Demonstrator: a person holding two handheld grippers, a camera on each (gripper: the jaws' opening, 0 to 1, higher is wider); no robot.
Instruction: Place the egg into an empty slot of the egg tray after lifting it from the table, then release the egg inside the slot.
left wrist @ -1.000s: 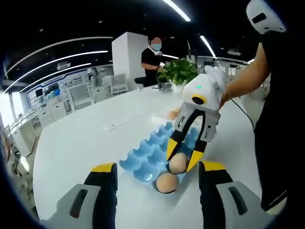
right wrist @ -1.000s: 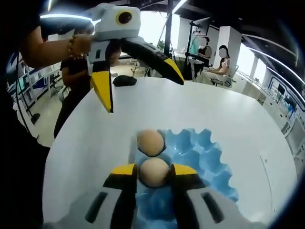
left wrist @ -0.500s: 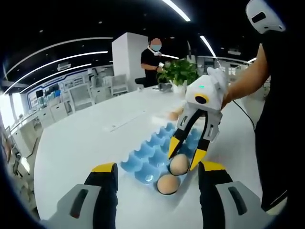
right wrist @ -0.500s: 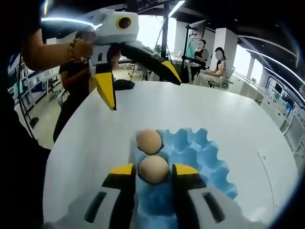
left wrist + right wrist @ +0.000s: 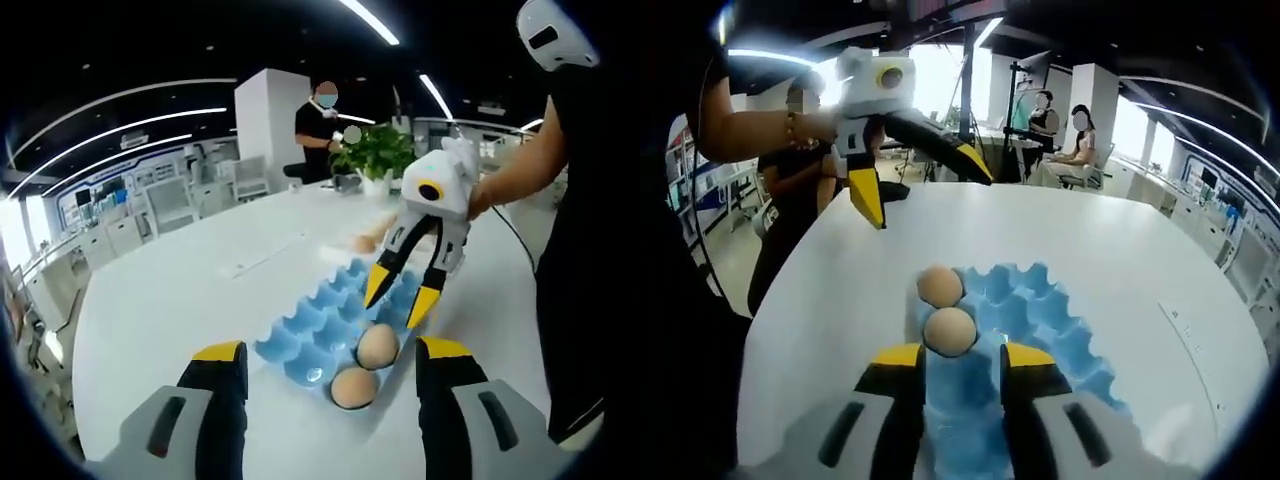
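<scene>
Two pale brown eggs sit in adjacent slots at one end of the moulded blue egg tray [image 5: 330, 320], which lies on the round white table [image 5: 180, 290]. In the left gripper view, the nearer egg [image 5: 352, 388] is in the corner slot and the farther egg [image 5: 378, 346] rests just beyond it toward 1 o'clock.

The right gripper [image 5: 403, 294] hangs above the farther egg, at its 12 o'clock, with yellow-tipped jaws spread and clear of the shell, so that egg appears to be released in its slot. In the right gripper view the same egg [image 5: 950, 332] lies just ahead of the spread jaws, the other egg [image 5: 940, 285] beyond it at 12 o'clock.

The left gripper [image 5: 920, 175] hovers over the table beyond the tray's far end, jaws wide apart and empty.

The step in hand looks like the retreat. To do it well, I judge the right gripper should keep its jaws spread and rise straight away from the tray, without swinging sideways into either egg.
</scene>
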